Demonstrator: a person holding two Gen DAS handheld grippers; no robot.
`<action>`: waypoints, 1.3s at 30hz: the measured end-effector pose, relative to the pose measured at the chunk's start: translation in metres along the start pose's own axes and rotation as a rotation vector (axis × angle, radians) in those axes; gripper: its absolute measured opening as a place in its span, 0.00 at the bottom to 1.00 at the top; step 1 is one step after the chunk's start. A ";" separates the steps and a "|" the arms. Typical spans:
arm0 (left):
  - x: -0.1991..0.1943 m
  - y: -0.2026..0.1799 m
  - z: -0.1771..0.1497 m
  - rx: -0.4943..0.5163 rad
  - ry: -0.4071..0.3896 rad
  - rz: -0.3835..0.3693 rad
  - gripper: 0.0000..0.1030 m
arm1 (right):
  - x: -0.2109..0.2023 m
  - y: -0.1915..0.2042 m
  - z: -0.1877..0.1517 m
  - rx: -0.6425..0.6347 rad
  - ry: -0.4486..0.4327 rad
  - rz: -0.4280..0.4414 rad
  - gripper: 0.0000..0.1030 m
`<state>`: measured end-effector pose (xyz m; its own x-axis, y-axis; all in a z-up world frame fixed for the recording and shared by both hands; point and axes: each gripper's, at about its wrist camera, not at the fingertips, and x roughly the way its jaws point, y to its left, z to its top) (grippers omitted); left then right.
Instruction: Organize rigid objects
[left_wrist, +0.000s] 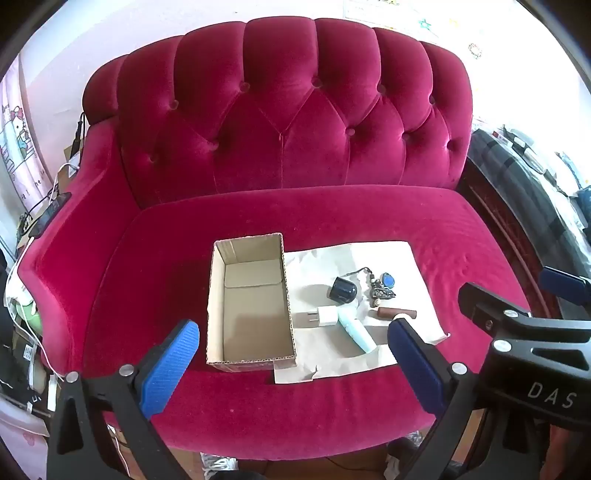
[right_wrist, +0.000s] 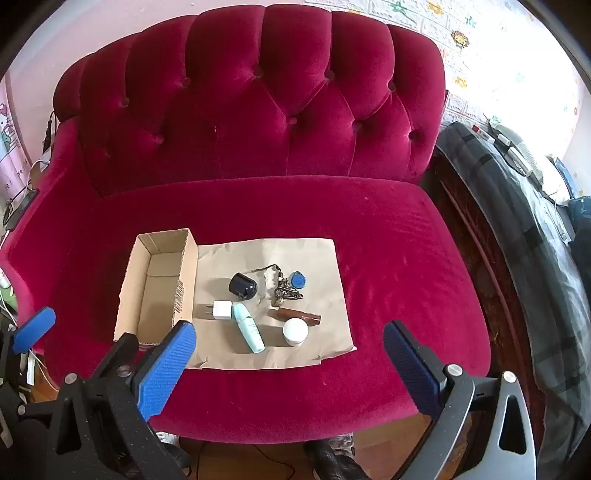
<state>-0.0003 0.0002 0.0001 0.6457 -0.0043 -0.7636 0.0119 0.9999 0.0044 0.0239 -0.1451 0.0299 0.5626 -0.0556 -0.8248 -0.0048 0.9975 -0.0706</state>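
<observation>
Lying on paper (right_wrist: 306, 254) on the sofa (right_wrist: 388, 266): bottle (right_wrist: 248, 324), charger (right_wrist: 220, 310), jar (right_wrist: 295, 331), keys (right_wrist: 286, 291). Standing empty just left: box (right_wrist: 159, 284). Hovering nearby, both grippers (left_wrist: 291, 363) (right_wrist: 288, 363), jaws gaping wide, holding nothing.

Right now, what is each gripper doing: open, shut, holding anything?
Left gripper: open, holding nothing, above the red velvet sofa.
Right gripper: open, holding nothing.

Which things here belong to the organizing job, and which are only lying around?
For the job: cardboard box, white charger plug, light blue bottle, dark blue cap, keychain, brown tube, white jar.

Lying around: brown paper sheet, red sofa.
</observation>
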 end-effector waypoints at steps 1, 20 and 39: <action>0.000 0.000 0.000 0.000 0.000 0.002 1.00 | -0.001 0.000 0.000 0.004 -0.004 0.004 1.00; -0.003 0.002 0.006 -0.002 0.005 -0.003 1.00 | -0.002 0.003 0.002 0.002 -0.003 0.012 1.00; -0.001 0.002 0.004 0.002 0.005 -0.002 1.00 | -0.002 0.002 0.005 0.009 -0.004 0.023 1.00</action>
<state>0.0026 0.0016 0.0036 0.6419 -0.0066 -0.7667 0.0152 0.9999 0.0041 0.0271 -0.1427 0.0339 0.5654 -0.0328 -0.8242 -0.0105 0.9988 -0.0469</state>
